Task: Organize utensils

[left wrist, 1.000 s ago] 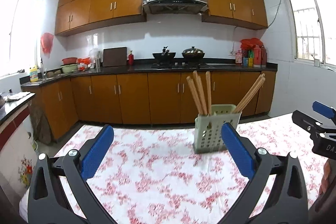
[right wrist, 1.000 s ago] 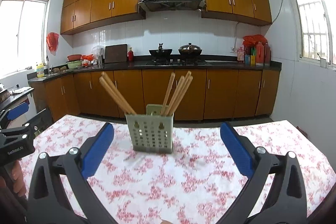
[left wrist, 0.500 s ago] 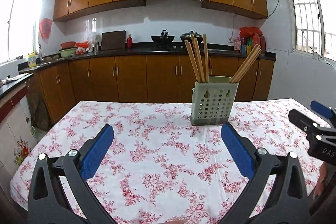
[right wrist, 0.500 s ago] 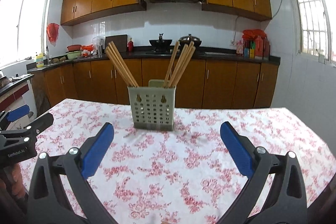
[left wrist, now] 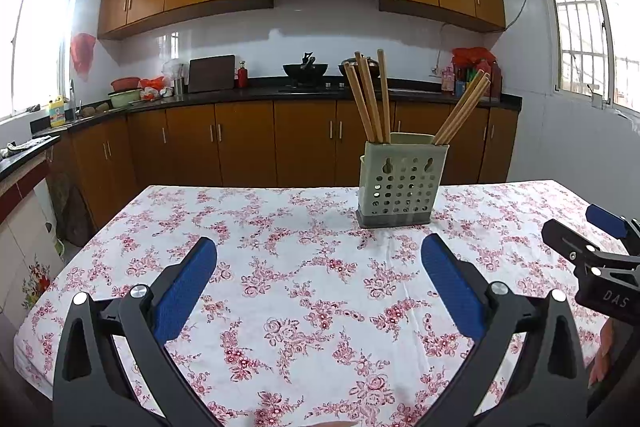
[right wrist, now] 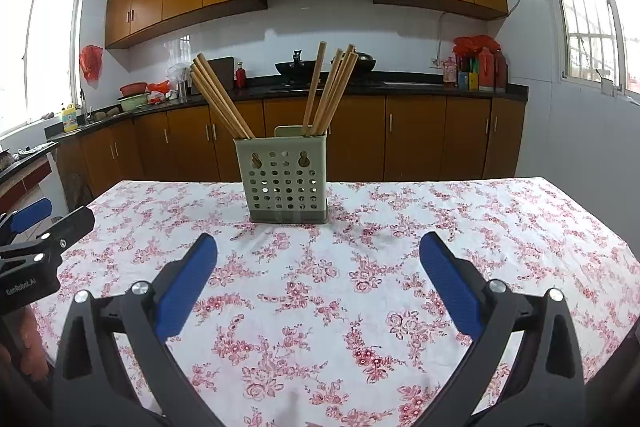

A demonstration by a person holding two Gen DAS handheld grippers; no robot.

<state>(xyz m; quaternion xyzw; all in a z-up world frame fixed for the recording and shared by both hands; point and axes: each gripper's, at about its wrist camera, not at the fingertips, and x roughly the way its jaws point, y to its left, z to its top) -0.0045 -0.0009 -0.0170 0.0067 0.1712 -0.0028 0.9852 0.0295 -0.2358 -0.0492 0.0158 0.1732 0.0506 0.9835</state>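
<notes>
Left gripper [left wrist: 319, 281]: spread wide, empty.
Right gripper [right wrist: 319, 279]: spread wide, empty.
Risk: nudging the leaning chopsticks [right wrist: 218, 97] could tip the holder [right wrist: 283, 179].

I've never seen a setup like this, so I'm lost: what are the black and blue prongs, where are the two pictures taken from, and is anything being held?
There is no robot here. A person holds a two-finger gripper in each hand, and each gripper carries a camera looking forward along its blue-padded fingers. One picture is from the left gripper, with the right one at its right edge. The other is from the right gripper, with the left one at its left edge. Both are open and hold nothing. On the table, with its floral cloth, stands a perforated holder, upright, with wooden chopsticks leaning inside in two bunches. Behind is a kitchen.
</notes>
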